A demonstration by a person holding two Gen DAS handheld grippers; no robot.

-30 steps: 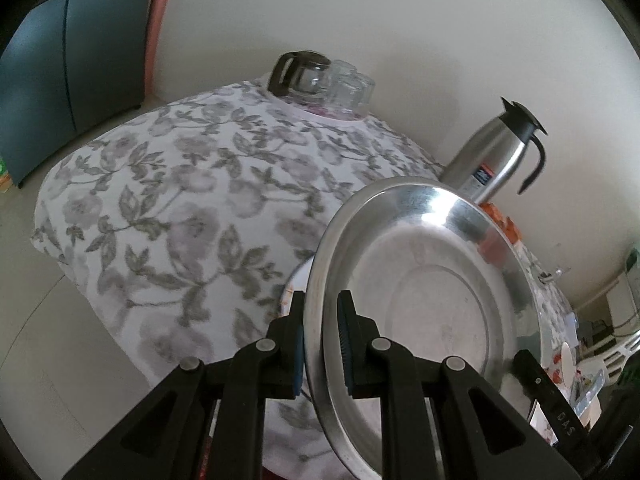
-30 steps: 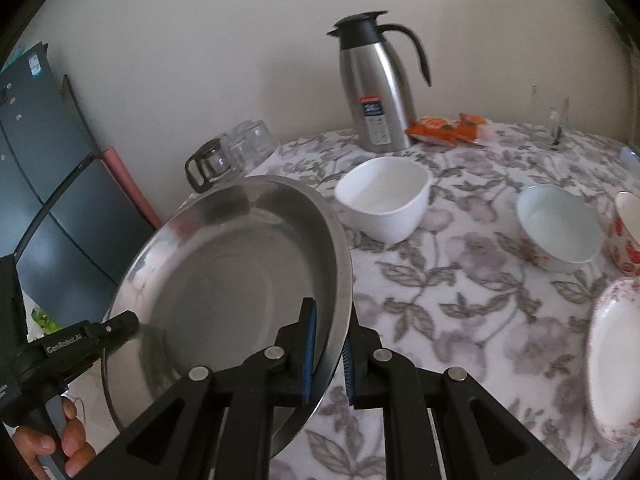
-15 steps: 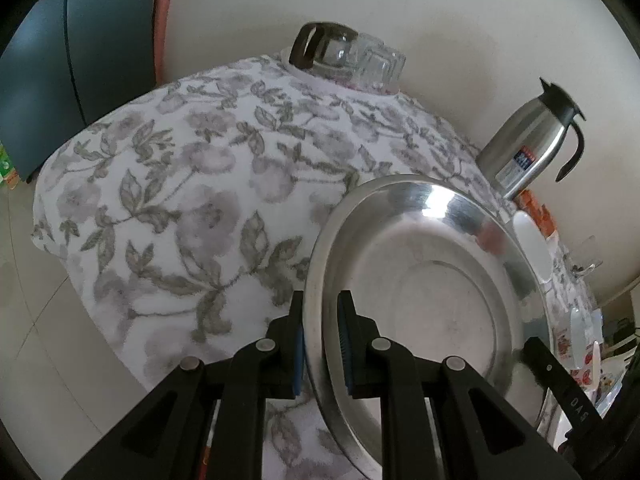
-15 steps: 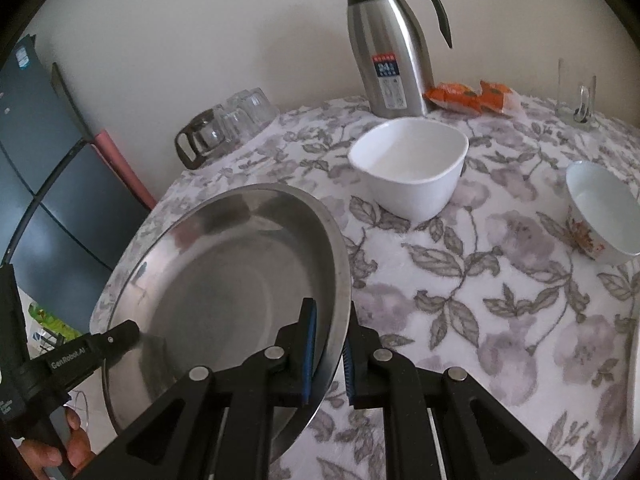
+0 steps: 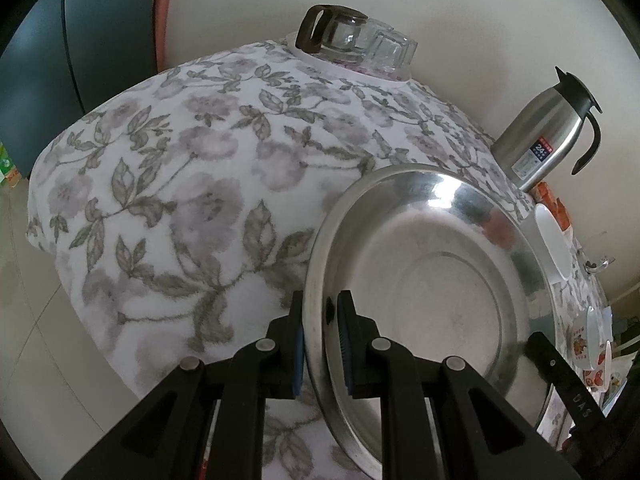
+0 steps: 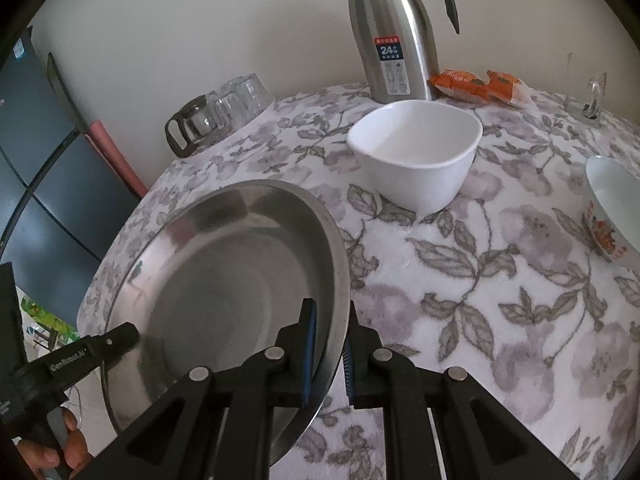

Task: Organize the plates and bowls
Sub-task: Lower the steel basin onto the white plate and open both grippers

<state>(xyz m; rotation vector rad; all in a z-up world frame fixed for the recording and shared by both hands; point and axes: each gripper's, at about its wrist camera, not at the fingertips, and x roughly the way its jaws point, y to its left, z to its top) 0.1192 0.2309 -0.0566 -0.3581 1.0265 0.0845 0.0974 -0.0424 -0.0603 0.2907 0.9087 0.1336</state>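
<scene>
A large steel plate [image 5: 432,280] is held between both grippers, low over the floral tablecloth [image 5: 180,184]. My left gripper [image 5: 322,340] is shut on its near rim. My right gripper [image 6: 328,344] is shut on the opposite rim of the same plate [image 6: 224,280]. A white square bowl [image 6: 416,152] stands beyond the plate. A patterned white bowl [image 6: 612,208] sits at the right edge. The other gripper's finger shows at the far rim in each view.
A steel thermos jug [image 6: 392,32] stands at the back by orange snack packets [image 6: 476,84]. A glass pot and upturned glasses [image 6: 220,108] sit at the back left. A small glass [image 6: 596,96] is at the back right. A dark cabinet [image 6: 36,160] is left of the table.
Both grippers have carried the plate forward and lower over the table's left end. The white bowl and jug look closer. The grip on the plate is unchanged.
</scene>
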